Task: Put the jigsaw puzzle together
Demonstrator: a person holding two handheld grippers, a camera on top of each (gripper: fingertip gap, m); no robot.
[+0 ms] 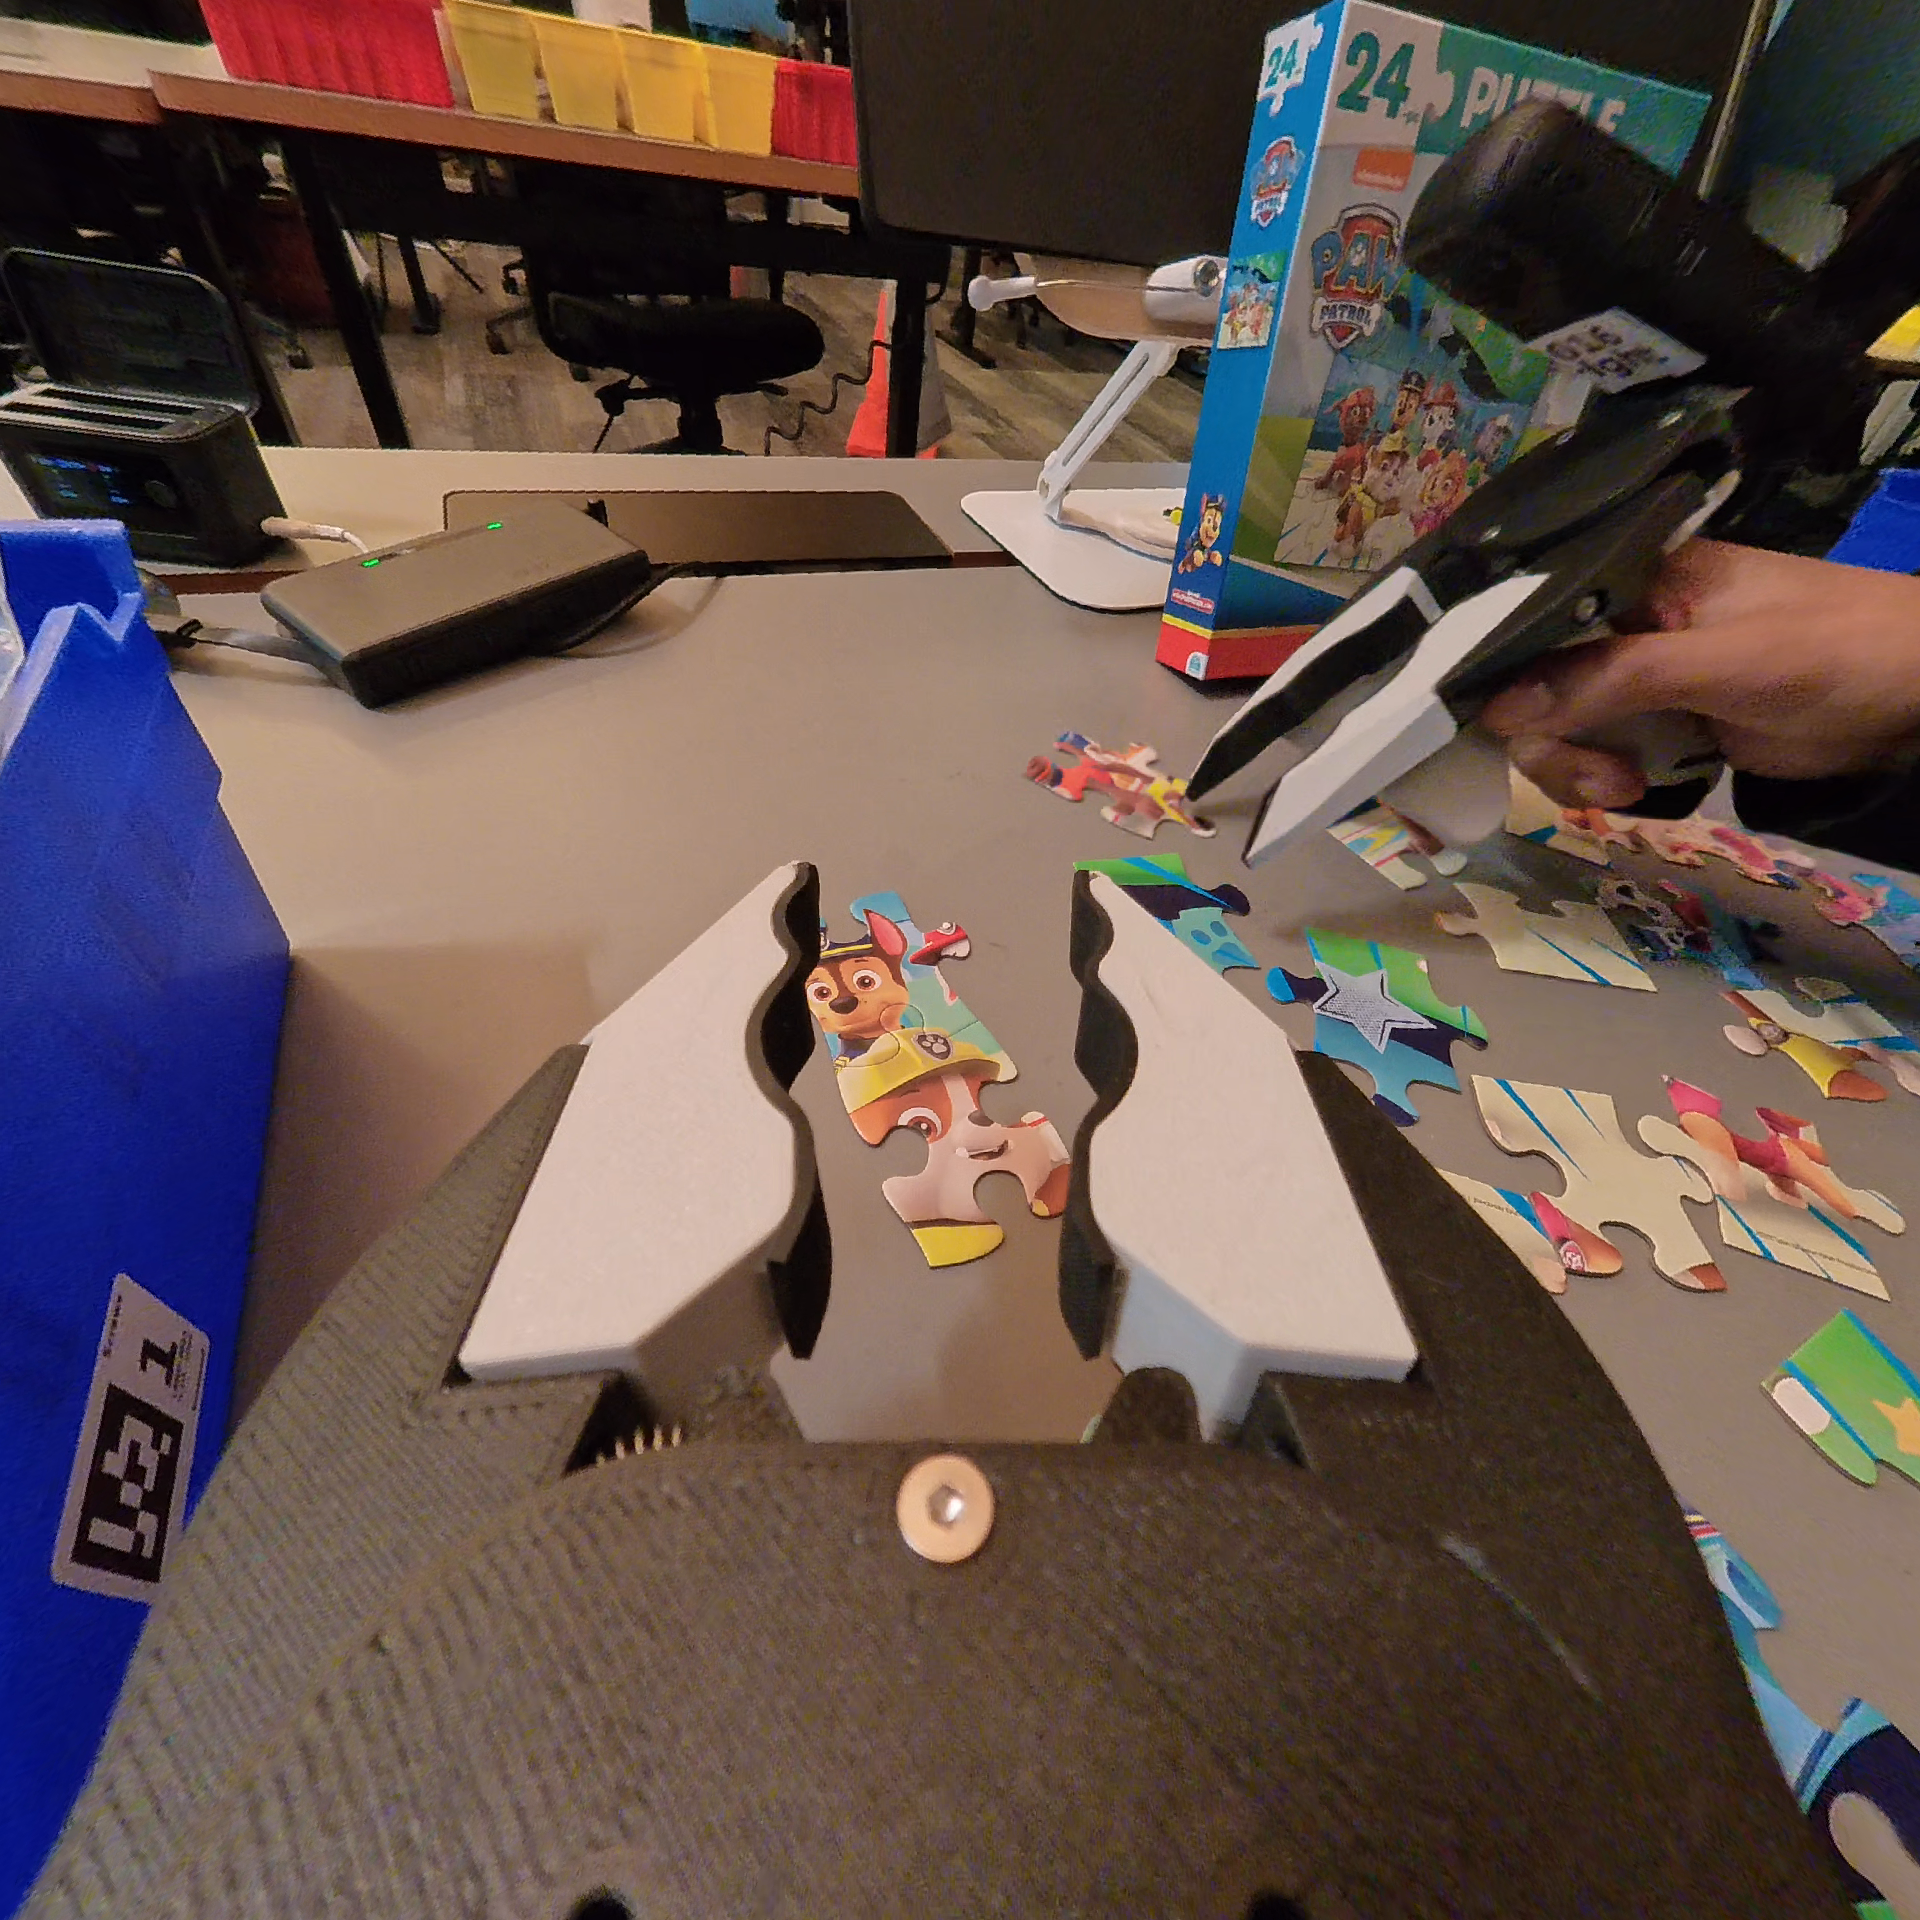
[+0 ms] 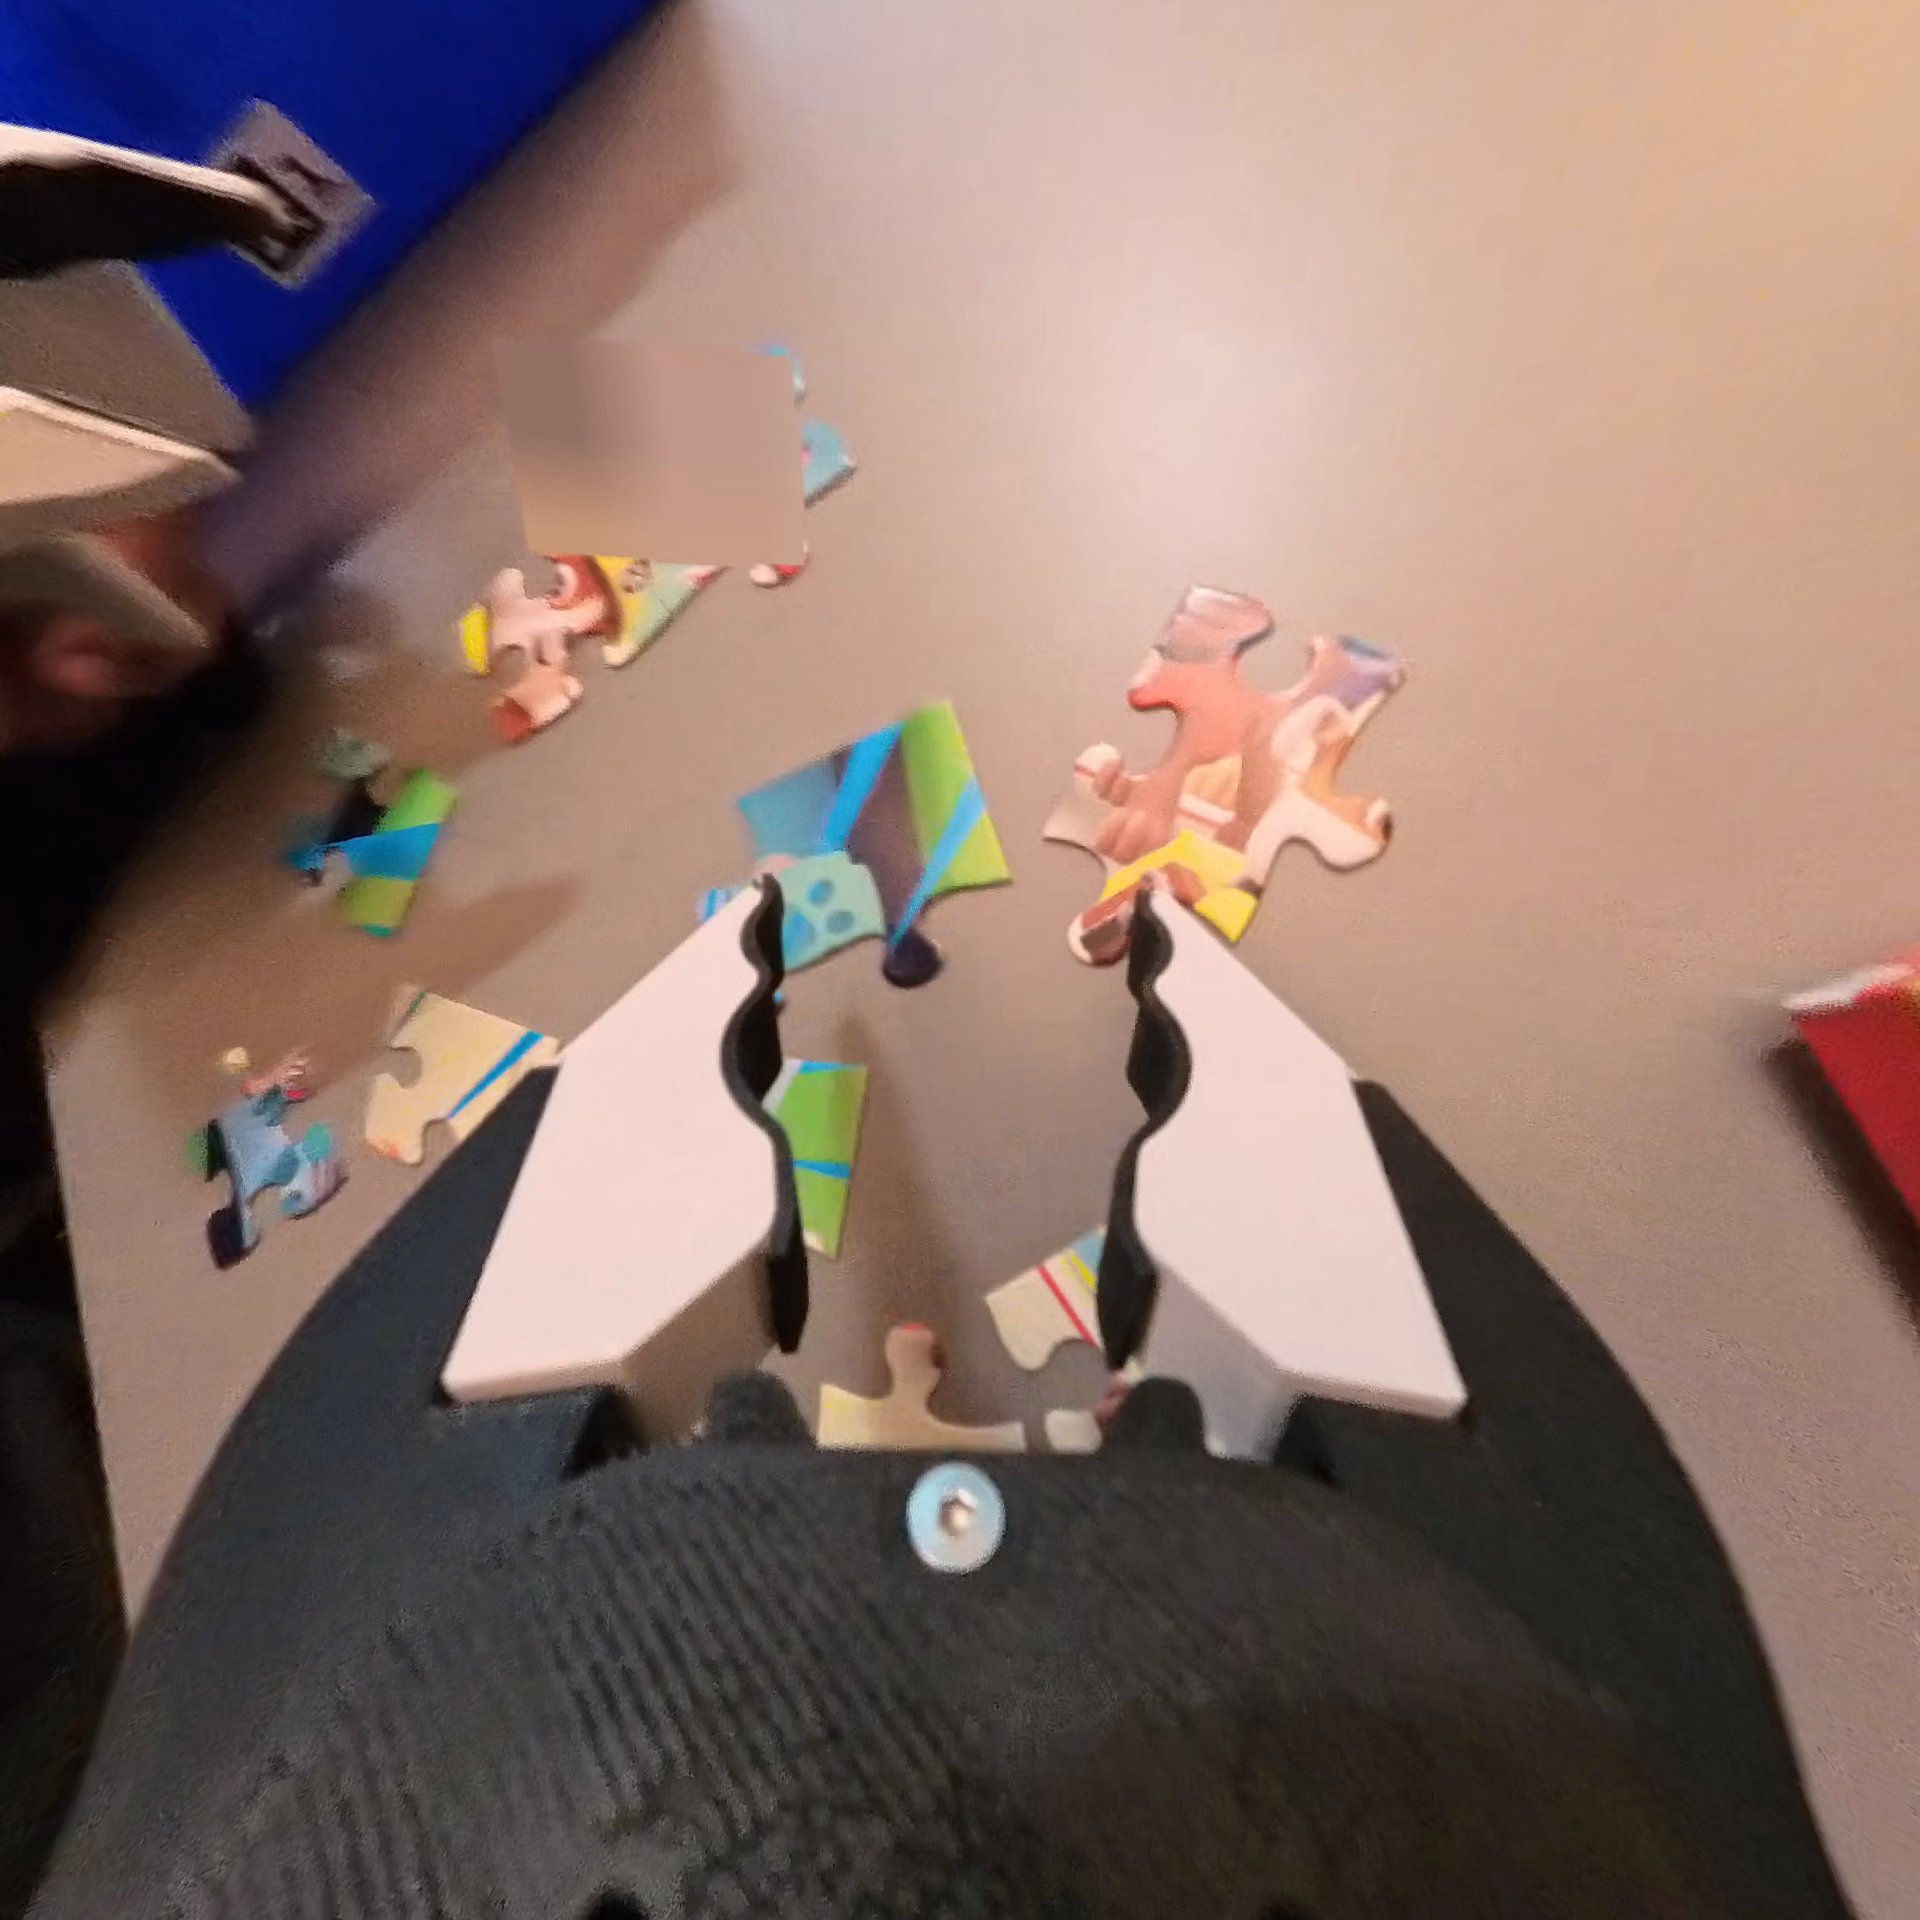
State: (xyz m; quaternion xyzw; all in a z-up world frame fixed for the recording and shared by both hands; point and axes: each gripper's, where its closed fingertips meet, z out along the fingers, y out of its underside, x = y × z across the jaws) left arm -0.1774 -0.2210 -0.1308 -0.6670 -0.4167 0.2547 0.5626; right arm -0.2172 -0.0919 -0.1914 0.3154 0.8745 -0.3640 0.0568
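My left gripper is open and empty, low over the grey table. Joined puzzle pieces with cartoon dogs lie flat between its fingers, and the pads do not touch them. My right gripper is open and empty too. In the right wrist view a green and blue piece lies just ahead of its left fingertip, and an orange and yellow piece lies at its right fingertip. In the left wrist view the right gripper points down, with one fingertip at the edge of that orange piece.
A puzzle box stands at the back right, and its red base shows in the right wrist view. A blue bin stands at the left. A black power pack and a white stand are behind. Several loose pieces lie at the right.
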